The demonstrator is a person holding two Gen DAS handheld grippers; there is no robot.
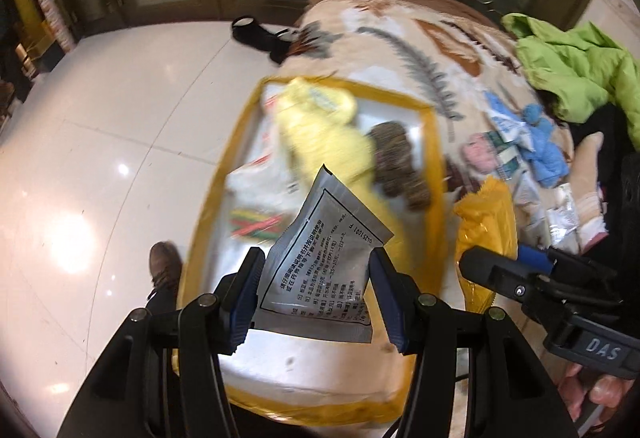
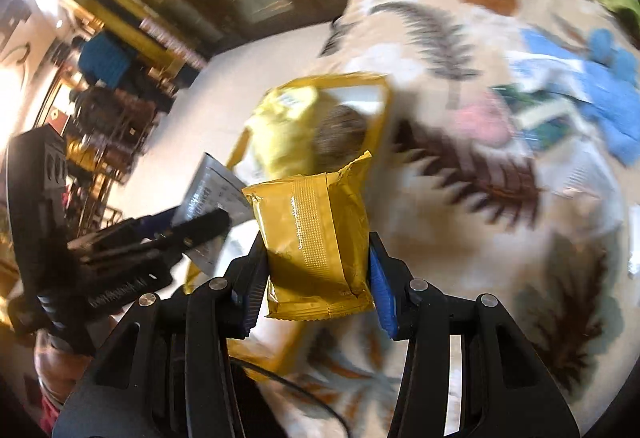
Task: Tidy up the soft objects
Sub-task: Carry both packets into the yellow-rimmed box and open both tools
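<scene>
1. We see a yellow-trimmed storage bag point(image 1: 434, 142) lying open on the edge of a bed, its rim standing up around a pale lining.
2. Inside it we make out a soft yellow garment point(image 1: 320, 126), a mottled brown-grey knitted item point(image 1: 400, 162) just beside it, and striped red, green and yellow pieces point(image 1: 256, 224) nearer the front; blur hides finer detail.
3. The bed carries a cream blanket point(image 1: 400, 38) printed with grey and brown feathers.
4. On the blanket beyond the bag lie a blue fluffy item point(image 1: 544, 154), a pink one point(image 1: 478, 154) and several small packets point(image 1: 560, 214), close together; a bright green jacket point(image 1: 576, 66) lies at the far corner.
5. Our left hand-held gripper point(image 1: 318, 290) pinches a flat silver foil sachet point(image 1: 320, 262) by its two side edges; it is printed with black text in a box and is raised above the near part of the bag.
6. Our right hand-held gripper point(image 2: 316, 266) pinches a puffy golden-yellow packet point(image 2: 316, 238) with a ribbed centre seam and crimped ends, held above the blanket just beside the bag.
7. A brown shoe point(image 1: 164, 270) stands on the glossy white tiled floor point(image 1: 100, 158).
</scene>
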